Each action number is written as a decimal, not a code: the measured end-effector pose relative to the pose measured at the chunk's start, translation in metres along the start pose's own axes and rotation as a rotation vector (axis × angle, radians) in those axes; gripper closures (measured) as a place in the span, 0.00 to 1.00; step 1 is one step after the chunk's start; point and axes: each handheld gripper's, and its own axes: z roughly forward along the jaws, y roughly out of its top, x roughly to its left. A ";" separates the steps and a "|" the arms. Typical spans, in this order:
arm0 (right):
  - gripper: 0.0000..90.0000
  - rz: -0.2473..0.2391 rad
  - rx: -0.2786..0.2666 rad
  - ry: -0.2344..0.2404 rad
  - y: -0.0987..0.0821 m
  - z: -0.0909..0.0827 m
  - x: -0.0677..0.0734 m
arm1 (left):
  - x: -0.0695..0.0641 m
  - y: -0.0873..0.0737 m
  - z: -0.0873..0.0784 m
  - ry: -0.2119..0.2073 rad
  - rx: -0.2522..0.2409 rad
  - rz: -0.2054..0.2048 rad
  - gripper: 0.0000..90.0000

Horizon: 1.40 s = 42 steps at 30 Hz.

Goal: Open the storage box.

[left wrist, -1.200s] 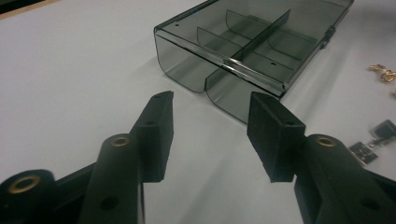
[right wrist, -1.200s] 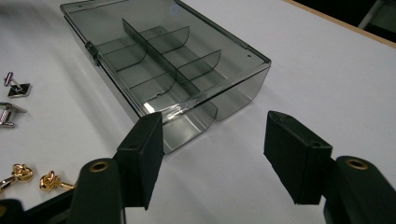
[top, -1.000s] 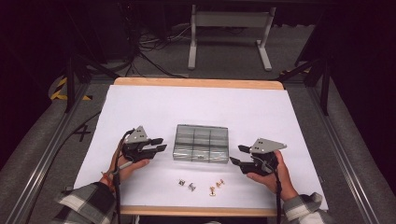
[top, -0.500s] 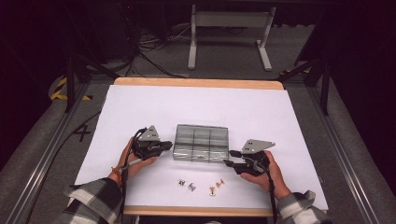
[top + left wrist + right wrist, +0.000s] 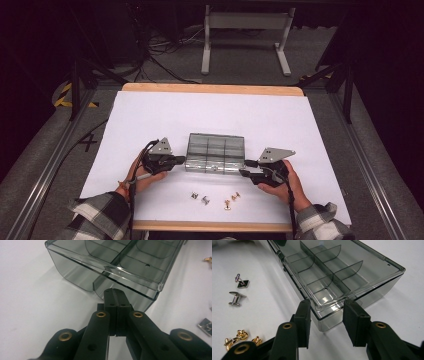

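**A:** On the white worktop [image 5: 150, 115], the left hand-held gripper [image 5: 176, 161] sits with its jaws pressed flat together, nothing between them, tips touching the left end wall of the clear plastic box [image 5: 216, 152]. In the left gripper view the closed tips meet the smoky wall just under the lid's edge.

**B:** And the box itself?

**A:** It lies at the middle of the sheet, lid down, between the two grippers. It looks light, stiff and slick: thin moulded plastic that would likely skate on the paper if pushed from one end alone, and could crack if squeezed hard on a thin wall. The corners and the lid's rim look like the firmest places to take hold.

**B:** Anything inside?

**A:** Six compartments, set apart by thin dividers [image 5: 322, 263], and all appear empty. The contents wait outside: two silver cufflinks [image 5: 200, 198] and two gold cufflinks [image 5: 231, 200] lie loose near the front edge, just apart from the box.

**B:** The right side?

**A:** The right hand-held gripper [image 5: 246, 167] has just been closing, and its jaws stand part open, astride the near right corner of the box. In the right gripper view the pads [image 5: 303, 320] flank that corner; whether they press on it I cannot tell.
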 end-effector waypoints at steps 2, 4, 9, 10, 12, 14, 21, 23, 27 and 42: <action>0.67 0.003 -0.003 0.009 0.000 0.000 -0.001 | -0.002 -0.001 0.000 -0.007 0.010 0.005 1.00; 0.67 -0.001 0.000 0.010 0.000 0.000 -0.002 | -0.002 -0.003 0.001 -0.009 0.010 0.001 1.00; 0.69 0.002 -0.010 0.020 0.001 -0.001 -0.003 | -0.003 0.001 -0.005 0.009 -0.011 0.015 0.97; 0.69 0.001 -0.010 0.018 0.001 -0.001 -0.003 | -0.003 0.002 -0.006 0.011 -0.013 0.018 0.97; 0.69 0.000 -0.009 0.017 0.001 -0.001 -0.003 | -0.003 0.002 -0.006 0.022 -0.015 0.016 0.93; 0.69 -0.004 -0.009 0.008 0.001 -0.002 -0.002 | -0.002 0.001 -0.008 0.026 -0.022 0.016 0.91; 0.70 -0.008 -0.033 -0.015 0.005 -0.007 -0.002 | 0.001 0.003 -0.017 0.061 -0.079 0.006 0.73; 0.70 -0.012 -0.036 -0.021 0.006 -0.008 -0.002 | 0.000 0.003 -0.019 0.090 -0.089 0.005 0.68; 0.73 -0.023 -0.039 -0.043 0.008 -0.010 -0.001 | -0.001 0.006 -0.017 0.101 -0.100 0.022 0.60; 0.77 -0.042 -0.065 -0.112 0.014 -0.012 -0.001 | 0.000 0.024 -0.005 0.134 -0.118 0.040 0.55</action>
